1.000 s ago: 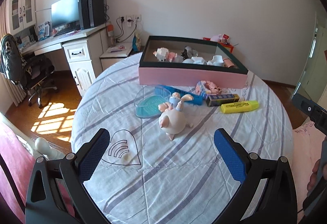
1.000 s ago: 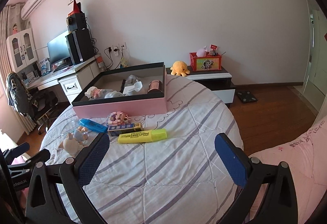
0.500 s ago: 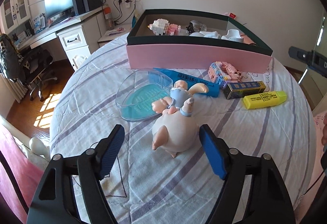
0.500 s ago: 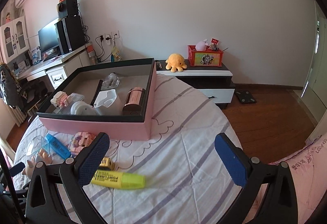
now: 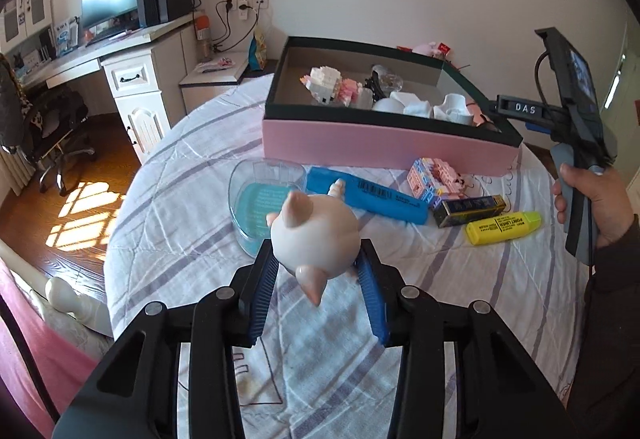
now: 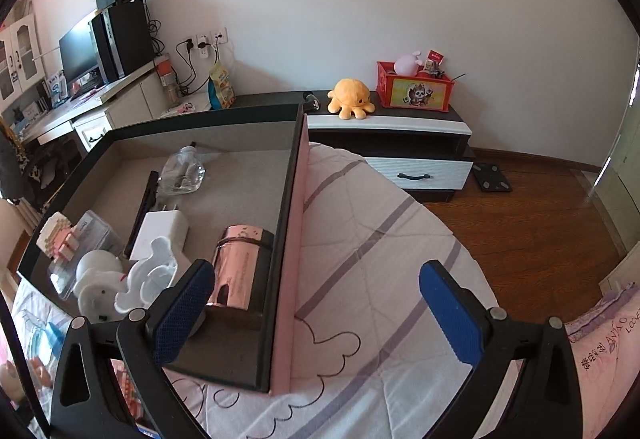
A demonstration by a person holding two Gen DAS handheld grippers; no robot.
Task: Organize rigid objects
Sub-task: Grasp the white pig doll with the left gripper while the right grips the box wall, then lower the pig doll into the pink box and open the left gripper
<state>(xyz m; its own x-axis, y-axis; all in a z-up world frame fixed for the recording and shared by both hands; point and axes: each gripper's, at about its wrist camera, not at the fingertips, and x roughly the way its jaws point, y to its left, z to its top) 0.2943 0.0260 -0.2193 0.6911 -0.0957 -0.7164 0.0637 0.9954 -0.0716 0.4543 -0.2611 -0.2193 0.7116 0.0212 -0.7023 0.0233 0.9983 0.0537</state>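
My left gripper (image 5: 318, 281) is shut on a pale pink pig figurine (image 5: 314, 237), held just above the striped tablecloth. Beyond it lie a clear blue-bottomed container (image 5: 262, 199), a blue pack (image 5: 370, 197), a pink brick toy (image 5: 434, 175), a dark small box (image 5: 472, 209) and a yellow highlighter (image 5: 504, 227). The pink box with a dark rim (image 5: 384, 137) holds several items. My right gripper (image 6: 316, 313) is open and empty, hovering at the box's right front corner (image 6: 288, 279), above a rose-gold tin (image 6: 240, 271).
The round table (image 6: 380, 259) drops off to wooden floor on the right. A low cabinet (image 6: 400, 143) with an orange plush octopus stands behind the table. A desk with a monitor (image 5: 108, 7) and a chair are at the left.
My left gripper closed on the pig figurine and lifted it slightly. My right gripper moved forward and left, over the box's corner, staying open.
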